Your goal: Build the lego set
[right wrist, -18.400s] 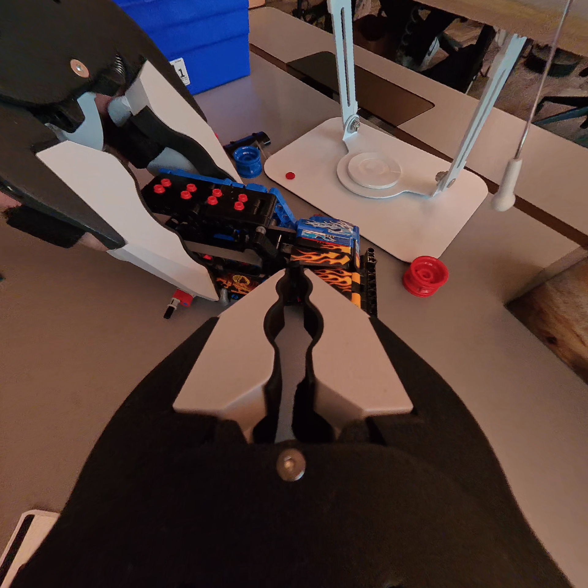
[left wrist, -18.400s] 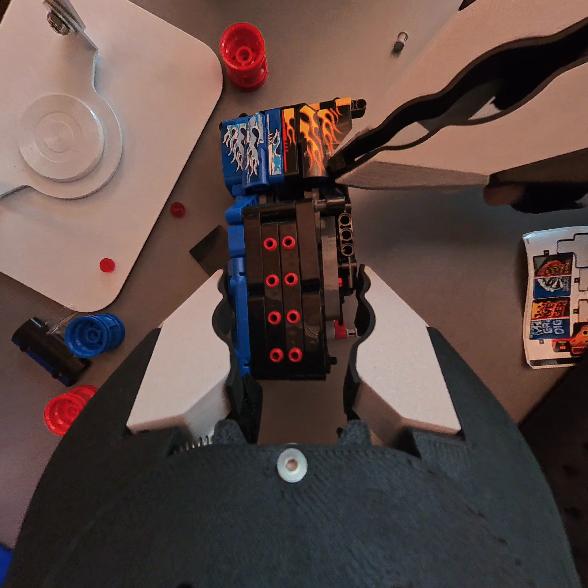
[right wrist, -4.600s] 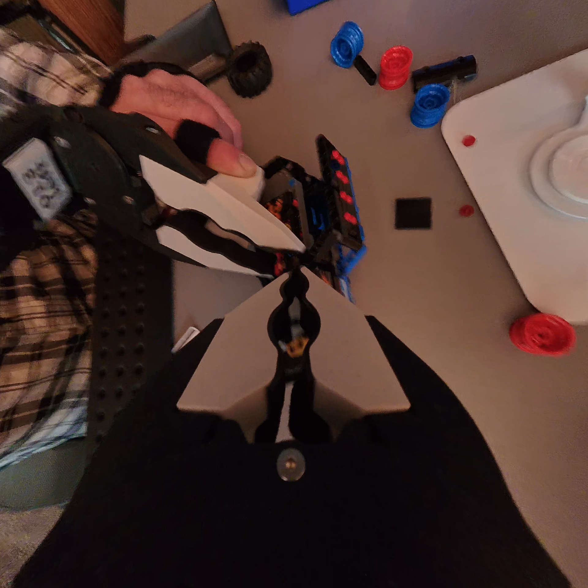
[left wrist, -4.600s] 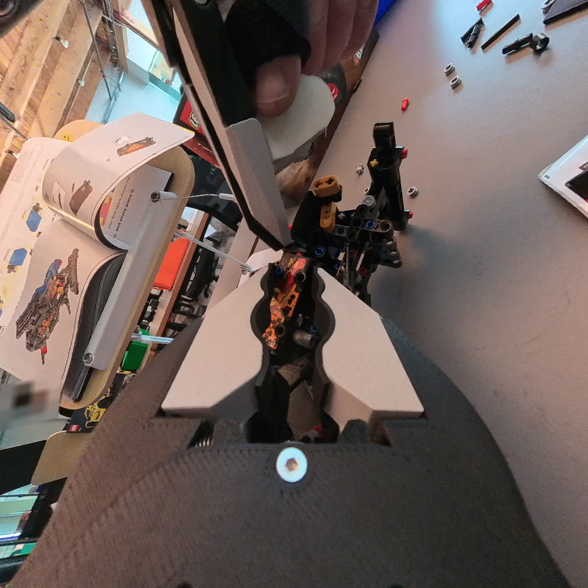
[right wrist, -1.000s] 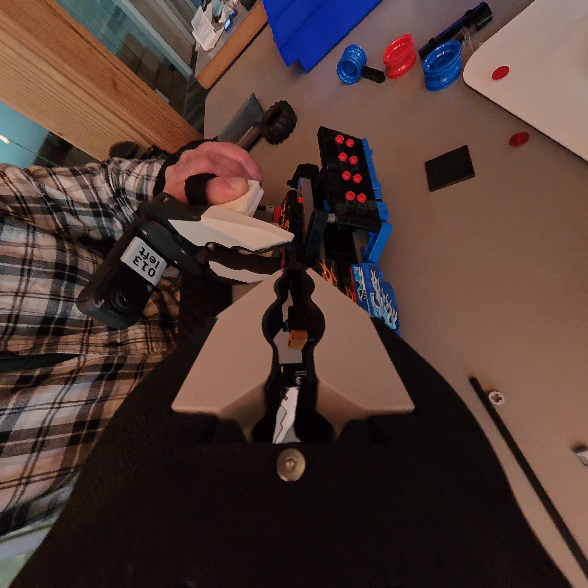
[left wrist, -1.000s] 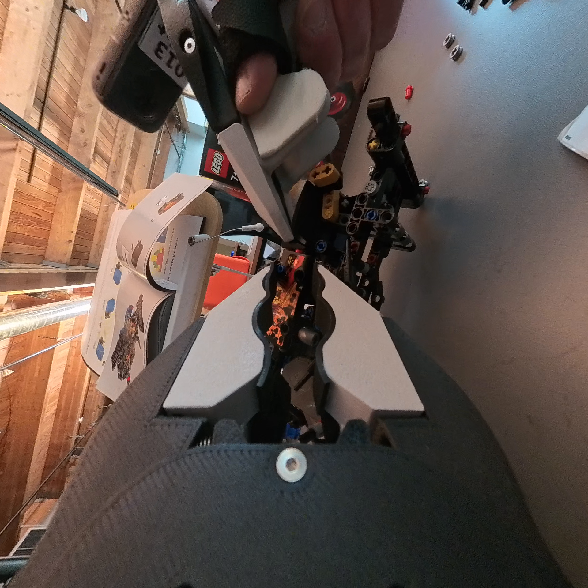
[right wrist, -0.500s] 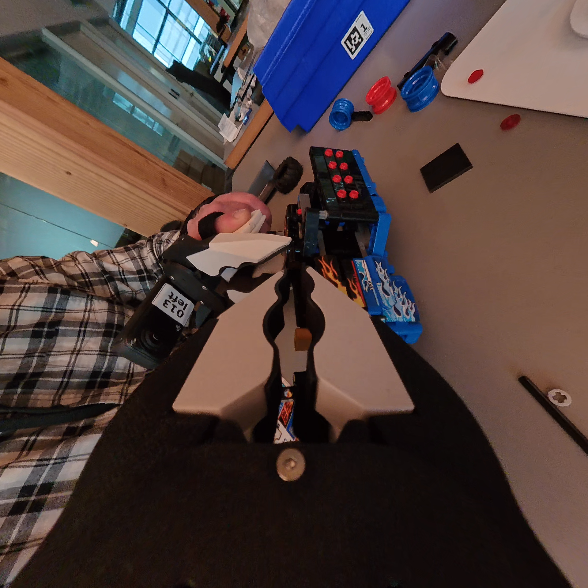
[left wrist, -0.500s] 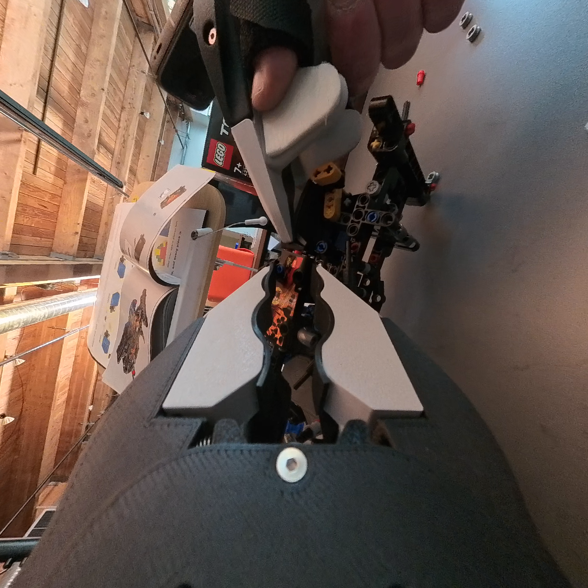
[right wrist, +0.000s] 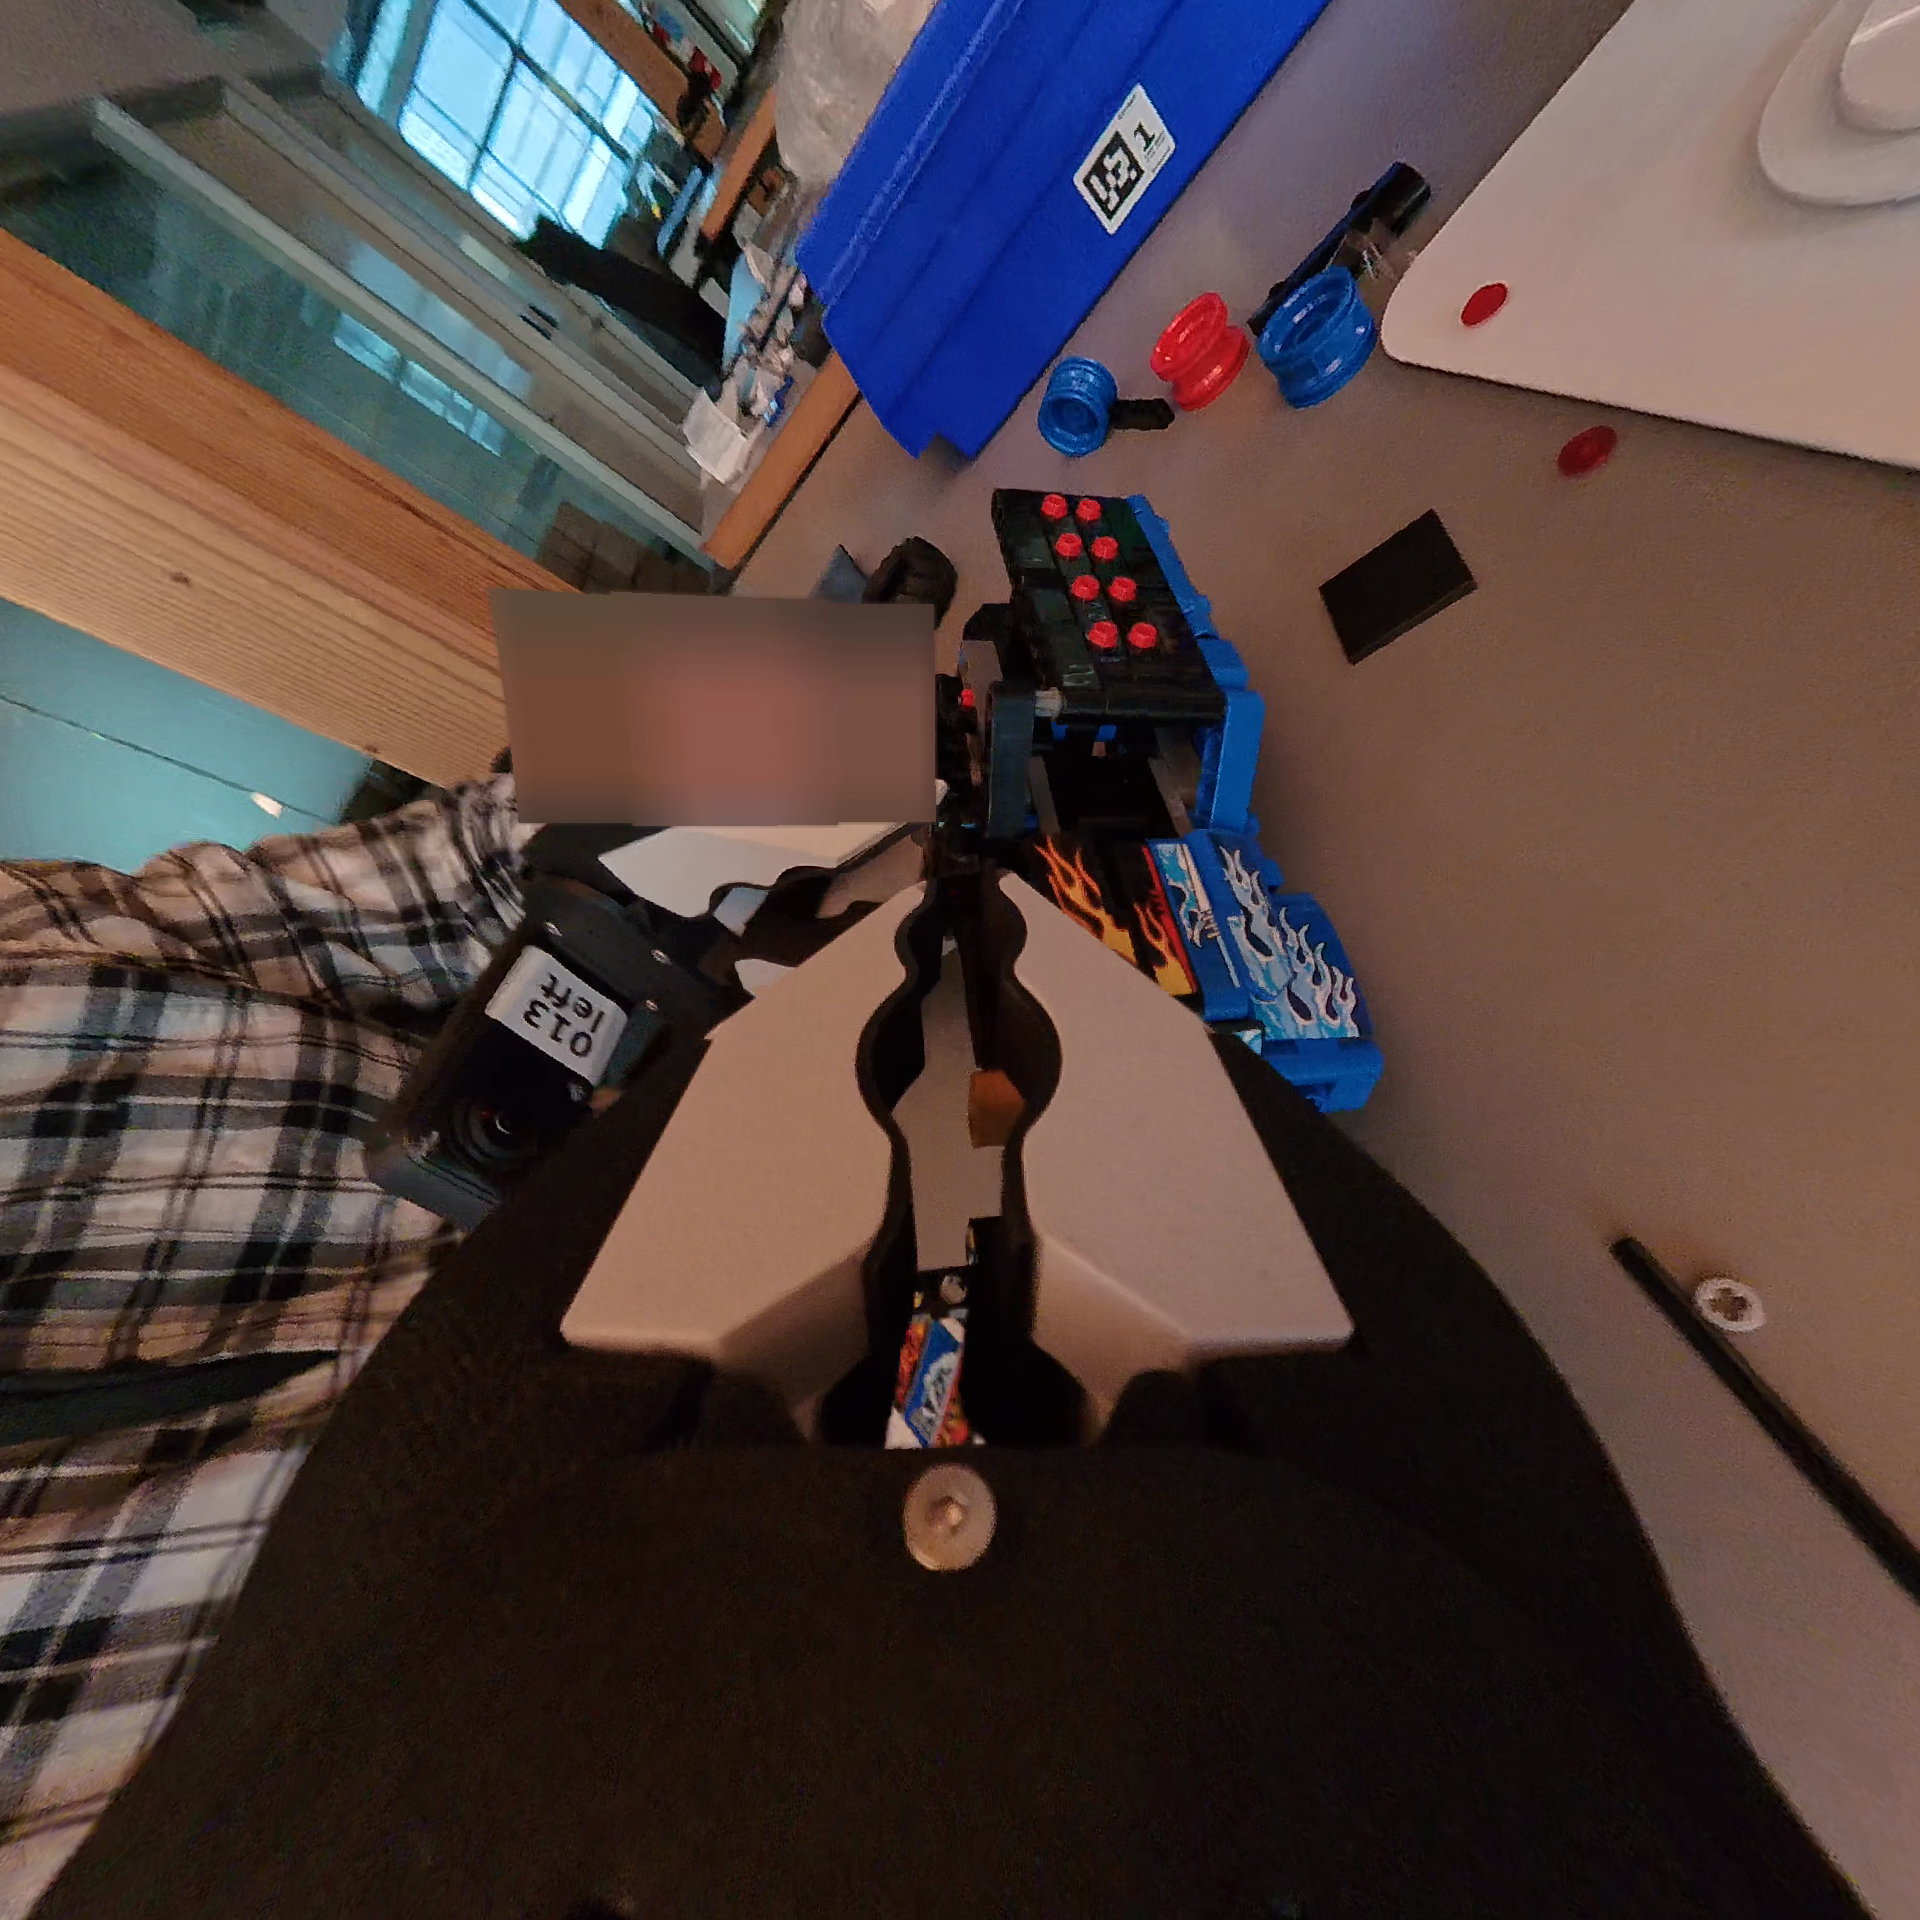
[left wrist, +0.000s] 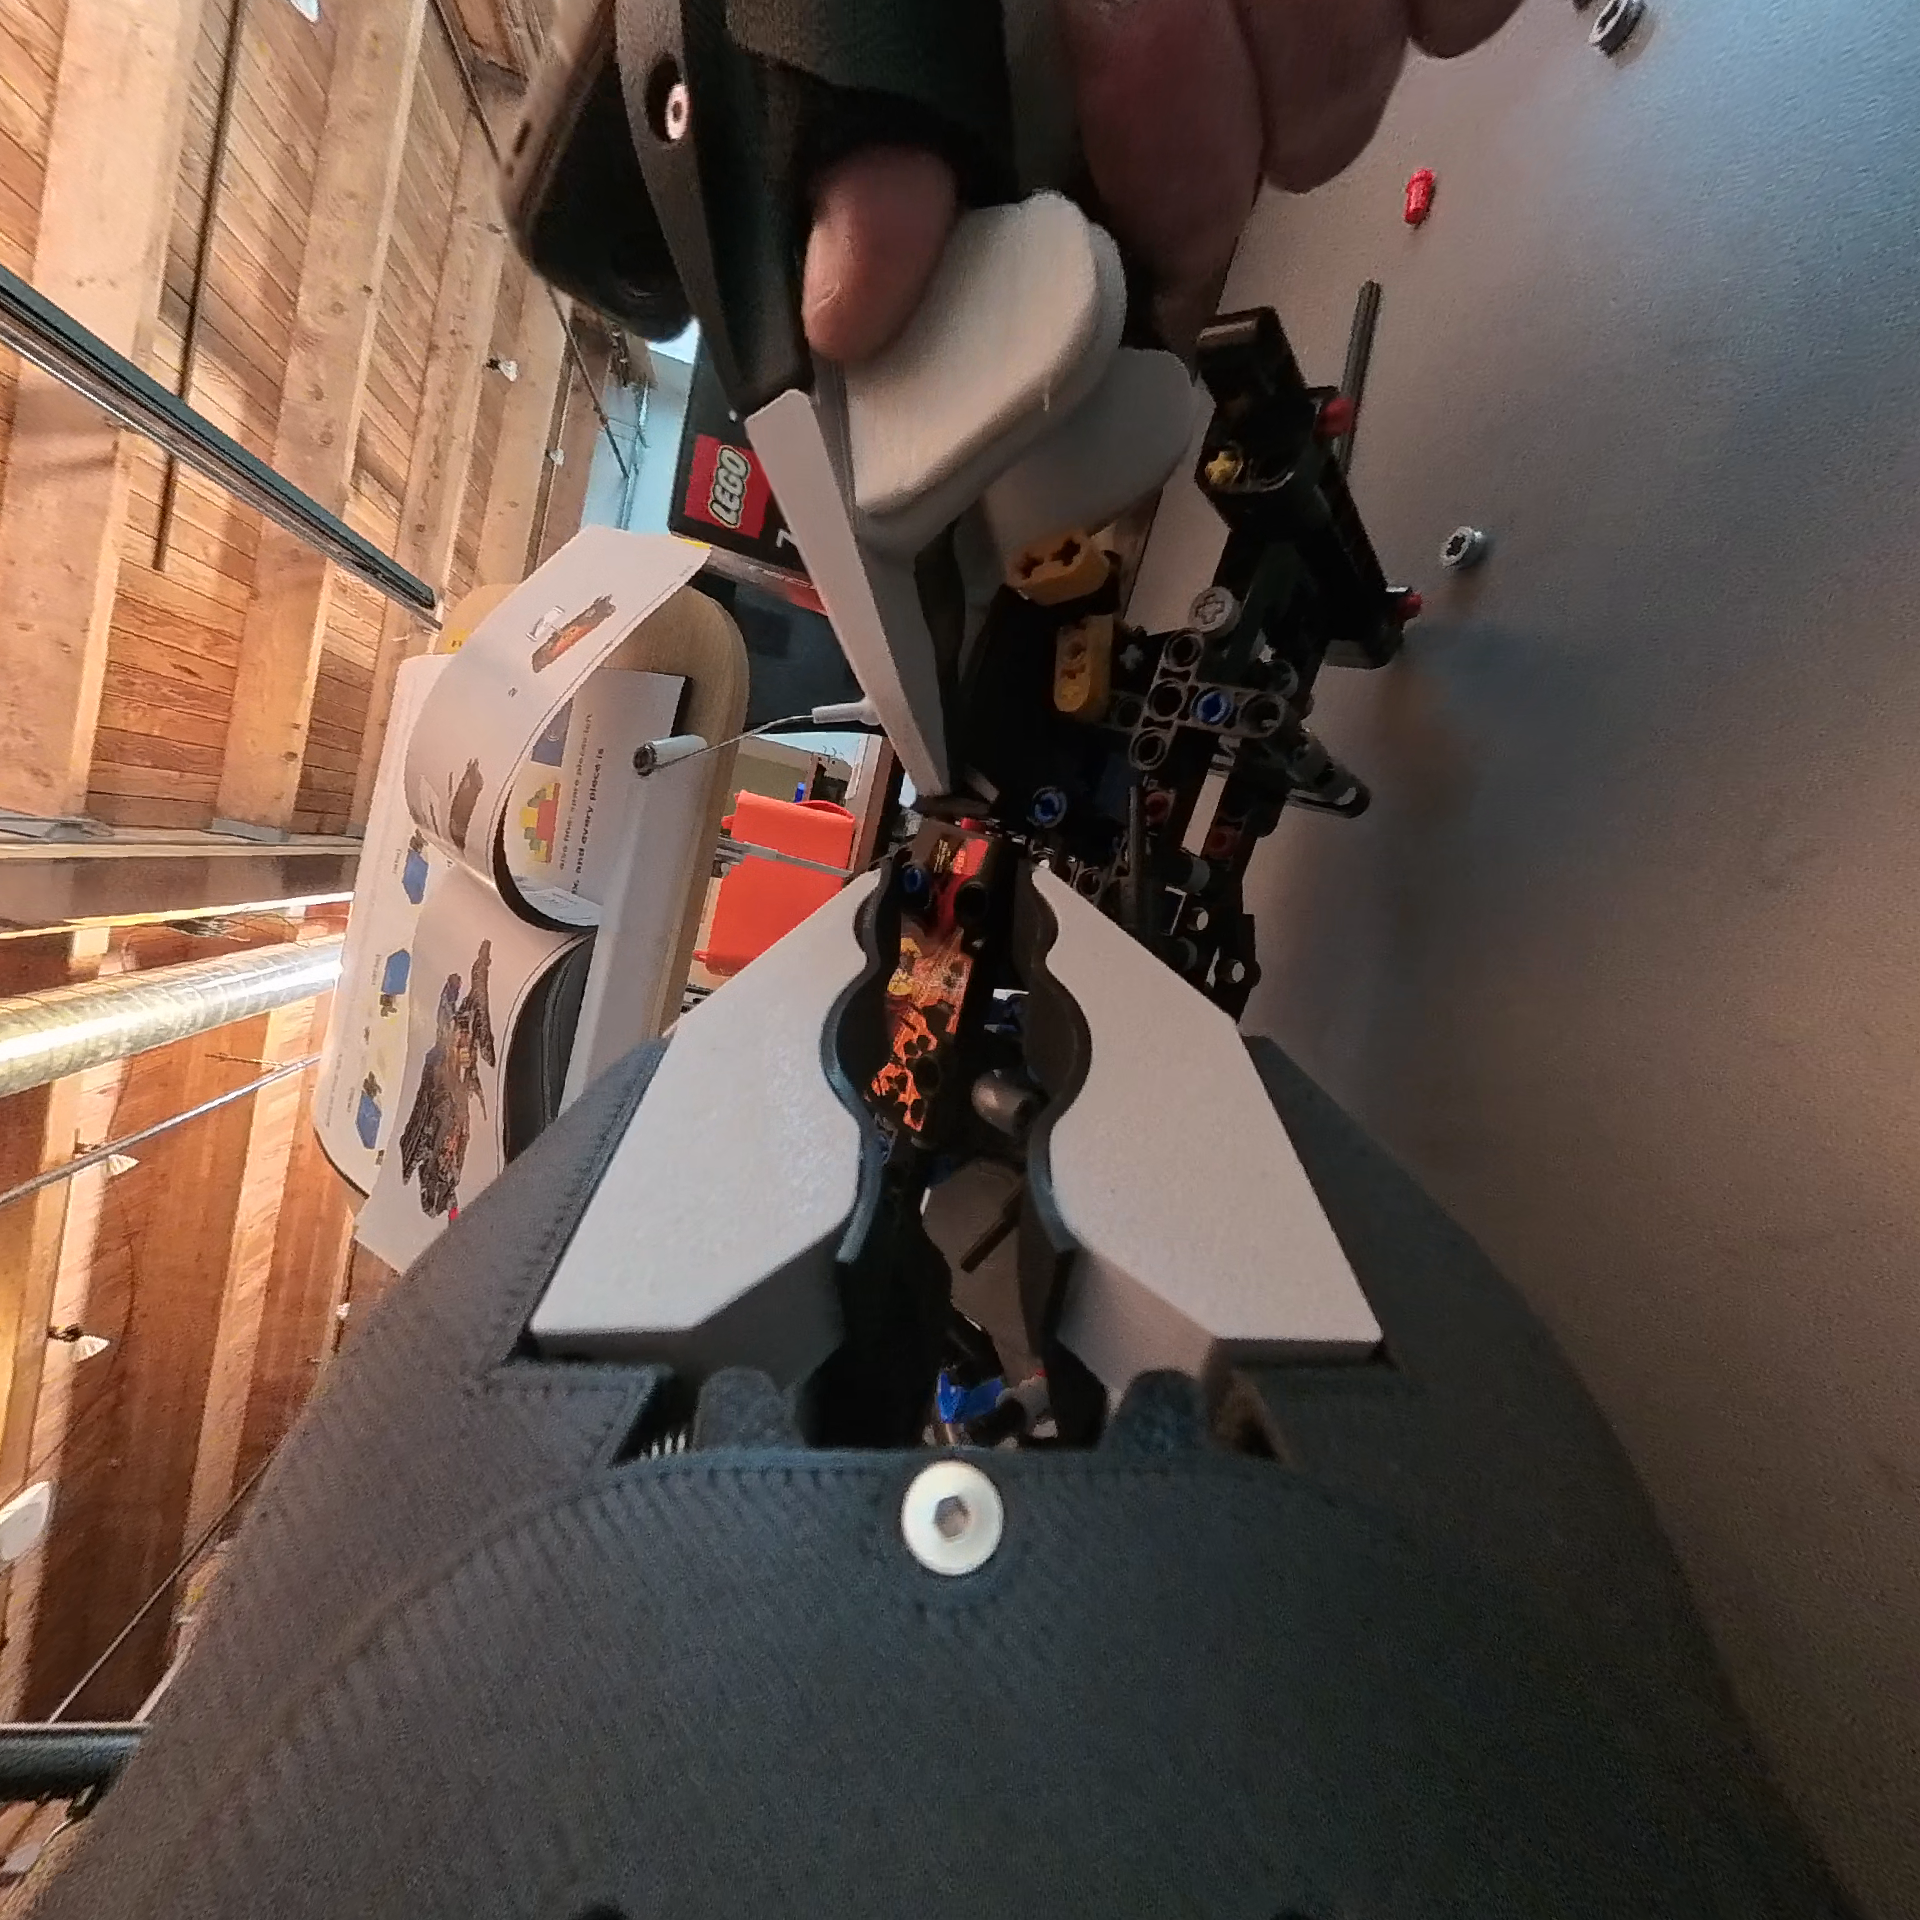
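Gripping the lego truck point(right wrist: 1132, 727), left gripper point(left wrist: 951, 883) and right gripper point(right wrist: 961, 894) both clamp it; contact parts hidden between fingers.

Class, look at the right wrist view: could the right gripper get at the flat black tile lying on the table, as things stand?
Probably not yet: the black tile lies unobstructed, but the right gripper is shut on the lego model.

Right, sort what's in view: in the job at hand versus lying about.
In the job:
- Lego truck model, gripped by both
- left gripper
- right gripper

Lying about:
- blue wheel hubs
- red wheel hub
- black tile
- instruction booklet
- blue bin
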Action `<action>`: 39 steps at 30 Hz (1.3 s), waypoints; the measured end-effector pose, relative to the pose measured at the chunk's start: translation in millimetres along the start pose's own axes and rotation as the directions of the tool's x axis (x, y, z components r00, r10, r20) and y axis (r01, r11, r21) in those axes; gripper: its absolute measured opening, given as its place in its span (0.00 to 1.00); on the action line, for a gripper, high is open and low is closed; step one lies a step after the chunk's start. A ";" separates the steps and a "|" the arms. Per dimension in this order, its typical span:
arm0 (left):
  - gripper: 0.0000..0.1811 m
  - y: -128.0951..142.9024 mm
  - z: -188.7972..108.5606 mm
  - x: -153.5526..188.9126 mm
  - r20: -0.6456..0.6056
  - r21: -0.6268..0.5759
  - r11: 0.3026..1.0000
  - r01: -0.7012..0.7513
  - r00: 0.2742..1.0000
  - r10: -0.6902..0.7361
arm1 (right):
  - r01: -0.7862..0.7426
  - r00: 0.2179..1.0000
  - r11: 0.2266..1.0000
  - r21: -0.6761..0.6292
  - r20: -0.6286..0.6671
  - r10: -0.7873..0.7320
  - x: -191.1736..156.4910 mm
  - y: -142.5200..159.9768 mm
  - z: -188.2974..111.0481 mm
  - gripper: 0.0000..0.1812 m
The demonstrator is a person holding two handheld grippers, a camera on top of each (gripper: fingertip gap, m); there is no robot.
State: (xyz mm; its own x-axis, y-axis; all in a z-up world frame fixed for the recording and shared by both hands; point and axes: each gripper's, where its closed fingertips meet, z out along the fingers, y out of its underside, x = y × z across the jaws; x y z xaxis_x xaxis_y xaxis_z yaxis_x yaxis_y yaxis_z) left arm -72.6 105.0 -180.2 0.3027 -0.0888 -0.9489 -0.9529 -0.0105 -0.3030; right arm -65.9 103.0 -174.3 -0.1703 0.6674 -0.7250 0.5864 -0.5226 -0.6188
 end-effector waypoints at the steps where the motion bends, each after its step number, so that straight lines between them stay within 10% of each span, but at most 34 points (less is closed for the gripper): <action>1: 0.11 -0.3 0.3 0.2 -0.003 0.002 1.000 0.004 1.000 -0.004 | 0.027 1.000 0.999 -0.018 -0.013 -0.027 0.3 0.2 -0.5 0.03; 10: 0.11 -3.8 -0.5 1.9 -0.014 0.020 1.000 0.012 1.000 -0.011 | 0.390 0.893 0.879 -0.274 -0.122 -0.434 -2.2 0.2 -3.6 0.05; 27: 0.12 -8.0 -2.0 3.6 -0.022 0.035 0.999 -0.005 1.000 0.006 | 0.687 0.399 0.270 -0.675 0.039 -0.916 -2.0 8.3 -6.7 0.01; 39: 0.11 -7.9 -1.0 3.9 -0.028 0.019 1.000 0.005 1.000 -0.005 | 0.637 0.623 0.535 -0.555 -0.038 -0.781 -2.0 8.3 -8.3 0.00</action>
State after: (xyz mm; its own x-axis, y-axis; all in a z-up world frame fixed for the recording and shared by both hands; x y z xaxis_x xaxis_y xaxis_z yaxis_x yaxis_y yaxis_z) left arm -63.9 103.8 -181.5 0.3067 -0.1170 -0.9446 -0.9508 0.0078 -0.3097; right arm -54.1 101.7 -175.5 -0.5344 0.8441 0.0430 0.6447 0.4400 -0.6251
